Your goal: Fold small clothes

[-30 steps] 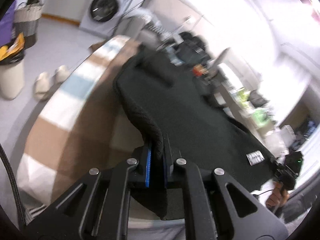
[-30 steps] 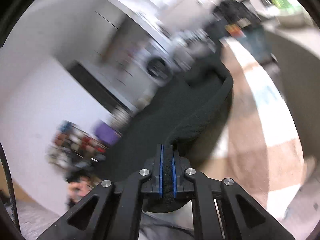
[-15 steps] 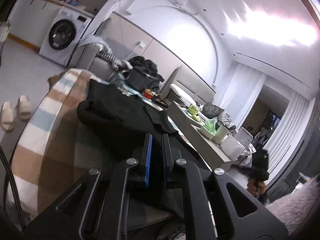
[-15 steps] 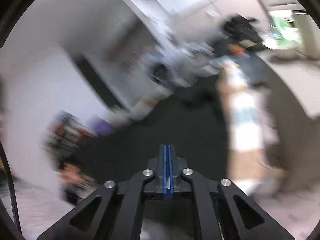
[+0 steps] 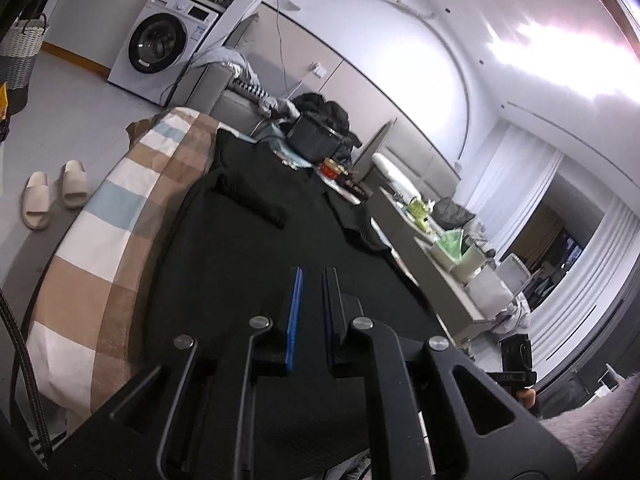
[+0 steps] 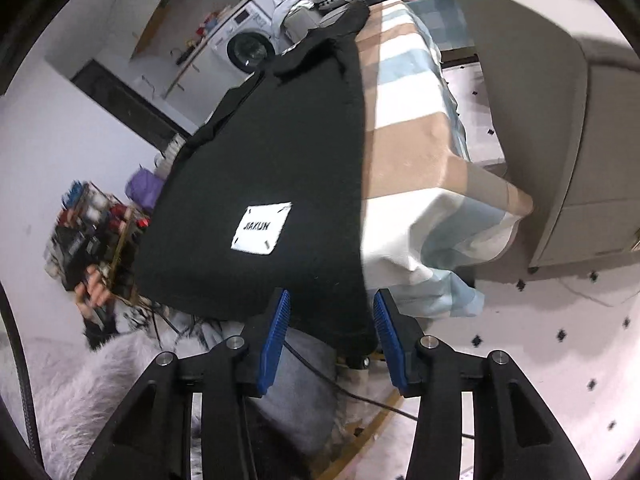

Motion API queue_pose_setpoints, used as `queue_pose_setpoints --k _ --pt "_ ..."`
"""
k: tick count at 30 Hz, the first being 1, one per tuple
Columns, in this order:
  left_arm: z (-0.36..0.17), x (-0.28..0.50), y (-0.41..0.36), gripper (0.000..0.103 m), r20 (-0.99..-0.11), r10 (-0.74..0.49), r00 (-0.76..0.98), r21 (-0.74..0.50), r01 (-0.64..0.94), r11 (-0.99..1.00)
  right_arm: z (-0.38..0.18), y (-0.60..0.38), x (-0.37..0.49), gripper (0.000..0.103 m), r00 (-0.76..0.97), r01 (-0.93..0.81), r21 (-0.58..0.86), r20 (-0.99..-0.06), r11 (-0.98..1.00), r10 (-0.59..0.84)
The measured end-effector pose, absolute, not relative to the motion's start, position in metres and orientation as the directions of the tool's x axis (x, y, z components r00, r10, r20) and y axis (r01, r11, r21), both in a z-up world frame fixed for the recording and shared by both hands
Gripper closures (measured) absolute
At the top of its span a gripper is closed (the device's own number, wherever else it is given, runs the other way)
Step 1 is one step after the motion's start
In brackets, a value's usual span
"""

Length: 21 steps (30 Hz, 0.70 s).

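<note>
A black garment lies spread flat on the table with the checked cloth. In the right wrist view the garment shows a white label and its near hem hangs over the table edge. My left gripper hovers low over the garment, its jaws slightly apart with nothing between them. My right gripper is open and empty, just in front of the hanging hem.
The checked cloth drapes over the table's corner. A grey cabinet stands to the right. A washing machine, slippers and a grey sofa lie beyond. A black box sits at the table's far end.
Both grippers have let go of the garment's edge and opened. The garment, held up a second ago, now lies flat on the table. The right gripper has drawn back past the hem.
</note>
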<state>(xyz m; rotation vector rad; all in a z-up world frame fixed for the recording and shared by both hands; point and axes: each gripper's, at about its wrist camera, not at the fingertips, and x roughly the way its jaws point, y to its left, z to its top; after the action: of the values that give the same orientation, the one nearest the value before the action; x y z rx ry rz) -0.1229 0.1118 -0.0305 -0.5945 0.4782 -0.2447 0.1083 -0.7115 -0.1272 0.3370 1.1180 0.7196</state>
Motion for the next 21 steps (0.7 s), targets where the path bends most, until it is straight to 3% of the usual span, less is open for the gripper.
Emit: queue_pose_setpoints --k 7,15,21 --pt "-0.04 -0.11 0.104 0.096 -0.404 -0.35 0.845 -0.574 0.064 0.816 -0.137 -0.697 0.105 0.059 0.171 -0.413 0.621 -0.666 0.666 0.726" --pt "-0.046 -0.107 0.108 0.096 -0.422 -0.347 0.838 -0.58 0.045 0.813 -0.121 -0.697 0.108 0.058 0.178 -0.439 0.695 -0.553 0.569 0.814" --pt "-0.046 -0.109 0.113 0.096 -0.422 -0.337 0.842 -0.581 0.035 0.813 -0.133 -0.687 0.109 0.058 0.13 -0.438 0.628 -0.664 0.643 0.736"
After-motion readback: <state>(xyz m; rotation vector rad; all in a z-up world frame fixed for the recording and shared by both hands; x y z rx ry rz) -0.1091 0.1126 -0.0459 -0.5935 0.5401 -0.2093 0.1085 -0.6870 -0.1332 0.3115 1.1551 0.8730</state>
